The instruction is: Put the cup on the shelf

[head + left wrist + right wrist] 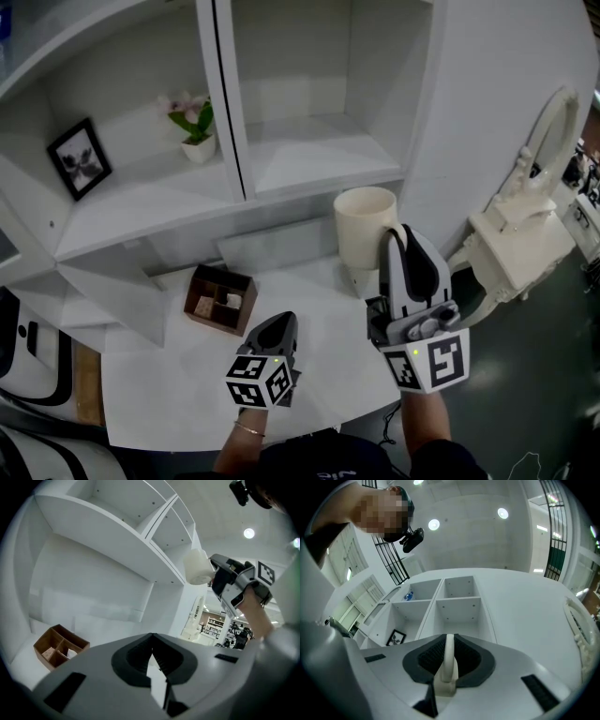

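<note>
head view looks down, gripper views up, sharing the shelf (319,155).

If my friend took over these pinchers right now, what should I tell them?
Left gripper: shut, holding nothing, low over the table.
Right gripper: shut on the cup.
Cup: held up off the table in front of the shelf, near its right compartment, not yet on a board.
Done: the cup is picked up.
Left: set it on a shelf board, then let go.
</note>
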`<state>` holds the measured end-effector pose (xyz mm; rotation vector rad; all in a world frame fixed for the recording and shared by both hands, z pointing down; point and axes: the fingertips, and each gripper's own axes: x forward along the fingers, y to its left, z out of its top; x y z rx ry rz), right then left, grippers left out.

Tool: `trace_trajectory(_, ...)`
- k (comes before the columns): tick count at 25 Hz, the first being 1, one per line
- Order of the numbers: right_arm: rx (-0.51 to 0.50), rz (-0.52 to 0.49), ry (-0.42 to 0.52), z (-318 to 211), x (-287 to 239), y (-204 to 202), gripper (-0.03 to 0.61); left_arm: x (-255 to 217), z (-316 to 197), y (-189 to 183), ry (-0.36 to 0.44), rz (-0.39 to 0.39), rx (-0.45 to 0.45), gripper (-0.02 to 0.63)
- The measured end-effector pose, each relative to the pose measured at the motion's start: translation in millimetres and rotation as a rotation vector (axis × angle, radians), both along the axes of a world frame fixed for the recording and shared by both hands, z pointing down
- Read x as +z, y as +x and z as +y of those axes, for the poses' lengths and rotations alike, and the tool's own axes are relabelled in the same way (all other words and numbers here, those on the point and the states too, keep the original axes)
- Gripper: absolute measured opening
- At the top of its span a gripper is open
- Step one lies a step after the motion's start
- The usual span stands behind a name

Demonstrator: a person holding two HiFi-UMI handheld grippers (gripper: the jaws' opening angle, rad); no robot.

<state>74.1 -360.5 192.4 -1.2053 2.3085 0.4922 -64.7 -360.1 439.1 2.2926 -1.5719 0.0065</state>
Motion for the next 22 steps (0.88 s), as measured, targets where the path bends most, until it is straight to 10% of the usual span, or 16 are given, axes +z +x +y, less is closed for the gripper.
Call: trace_trajectory(22,0.038,0.014,0.101,-113.0,-82.3,-40.3,0.06,-19.5,-11.1,-60.1,0.032,-0.021,-0.183,0.003)
